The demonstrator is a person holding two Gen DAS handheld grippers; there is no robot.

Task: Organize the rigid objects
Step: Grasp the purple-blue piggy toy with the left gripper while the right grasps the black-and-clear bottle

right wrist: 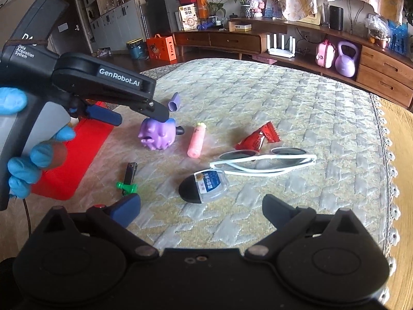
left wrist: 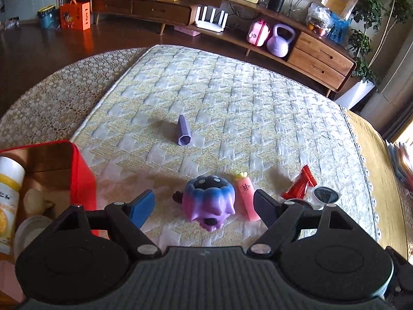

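A purple and blue toy figure (left wrist: 210,201) lies on the quilted mat (left wrist: 219,98), between the open fingers of my left gripper (left wrist: 204,205). The right wrist view shows the same toy (right wrist: 156,135) under the left gripper (right wrist: 140,117). A pink tube (left wrist: 246,197), a red wrapper (left wrist: 300,186) and a purple hexagonal tube (left wrist: 183,131) lie nearby. My right gripper (right wrist: 201,210) is open and empty, hovering above a black and clear case (right wrist: 204,184). White sunglasses (right wrist: 263,161), a nail clipper (right wrist: 130,171) and a green clip (right wrist: 126,187) lie around it.
A red box (left wrist: 77,170) stands at the left and holds a white bottle (left wrist: 9,180) and other items. Its red lid (right wrist: 74,160) lies on the mat. A wooden TV cabinet (left wrist: 320,59) with a purple kettlebell (left wrist: 278,41) runs along the back.
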